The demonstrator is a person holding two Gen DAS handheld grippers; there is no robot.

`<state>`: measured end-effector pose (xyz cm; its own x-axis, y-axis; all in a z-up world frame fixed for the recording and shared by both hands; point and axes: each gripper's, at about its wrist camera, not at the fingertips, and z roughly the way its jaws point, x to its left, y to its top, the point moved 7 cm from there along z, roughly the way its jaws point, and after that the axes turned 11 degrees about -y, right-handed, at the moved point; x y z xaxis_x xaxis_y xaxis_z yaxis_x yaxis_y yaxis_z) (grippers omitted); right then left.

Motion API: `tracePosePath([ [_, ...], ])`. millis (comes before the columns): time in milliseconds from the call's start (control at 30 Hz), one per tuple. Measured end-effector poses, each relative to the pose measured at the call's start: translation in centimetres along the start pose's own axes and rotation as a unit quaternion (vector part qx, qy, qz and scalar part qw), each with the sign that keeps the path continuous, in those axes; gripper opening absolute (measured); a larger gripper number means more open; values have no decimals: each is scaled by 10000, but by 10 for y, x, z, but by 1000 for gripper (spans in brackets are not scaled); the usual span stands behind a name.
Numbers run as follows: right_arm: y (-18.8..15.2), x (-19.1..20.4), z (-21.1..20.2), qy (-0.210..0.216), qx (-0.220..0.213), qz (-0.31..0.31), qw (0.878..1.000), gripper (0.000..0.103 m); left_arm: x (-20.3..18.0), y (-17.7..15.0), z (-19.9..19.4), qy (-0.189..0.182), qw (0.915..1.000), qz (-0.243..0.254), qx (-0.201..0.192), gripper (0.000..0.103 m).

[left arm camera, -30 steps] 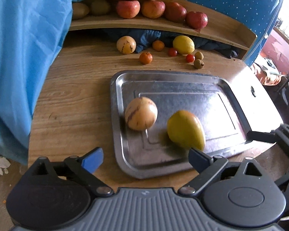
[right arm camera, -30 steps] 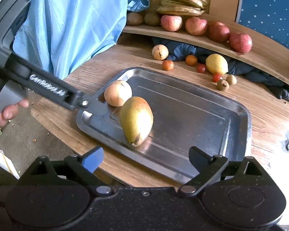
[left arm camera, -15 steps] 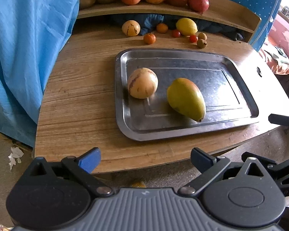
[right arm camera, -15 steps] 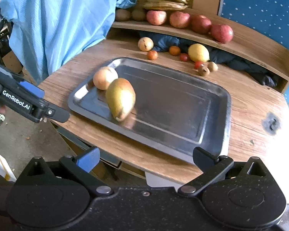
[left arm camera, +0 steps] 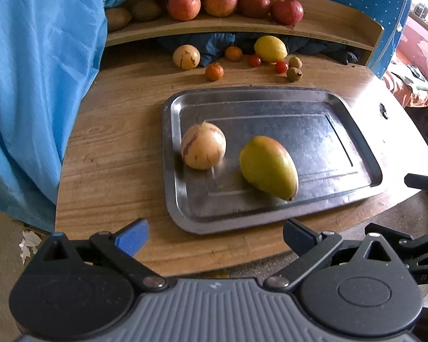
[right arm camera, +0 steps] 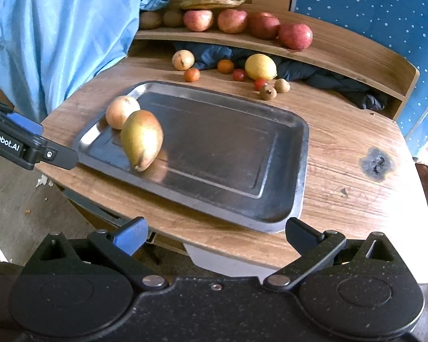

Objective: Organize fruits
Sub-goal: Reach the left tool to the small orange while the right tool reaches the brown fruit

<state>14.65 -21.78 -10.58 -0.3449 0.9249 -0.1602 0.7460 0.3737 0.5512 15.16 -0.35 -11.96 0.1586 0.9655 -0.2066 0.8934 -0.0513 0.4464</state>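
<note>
A steel tray (left arm camera: 356,131) (right arm camera: 296,148) lies on the wooden table. In its left end lie a round striped melon (left arm camera: 203,149) (right arm camera: 122,111) and a yellow-green mango (left arm camera: 268,167) (right arm camera: 141,139), close side by side. My left gripper (left arm camera: 215,235) is open and empty, held back from the table's front edge. My right gripper (right arm camera: 216,235) is open and empty, also off the front edge. The left gripper's finger (right arm camera: 28,145) shows at the tray's left corner in the right wrist view.
Loose fruit lies behind the tray: a second striped melon (left arm camera: 186,57), a lemon (left arm camera: 270,48), small oranges (left arm camera: 214,71), cherry tomatoes (left arm camera: 281,66) and brown kiwis (left arm camera: 294,74). A shelf (left arm camera: 328,25) carries apples and bananas. Blue cloth (left arm camera: 37,71) hangs at left.
Both grippers drew back from the tray, leaving the melon and mango lying in it. In the last half second the left gripper came slightly closer again.
</note>
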Motion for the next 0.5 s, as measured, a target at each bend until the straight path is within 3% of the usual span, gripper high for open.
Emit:
tracePosePath([
  [500, 37, -9, 28, -165, 23, 217, 9996, 102, 15, 59, 22, -202, 9996, 193, -30, 102],
])
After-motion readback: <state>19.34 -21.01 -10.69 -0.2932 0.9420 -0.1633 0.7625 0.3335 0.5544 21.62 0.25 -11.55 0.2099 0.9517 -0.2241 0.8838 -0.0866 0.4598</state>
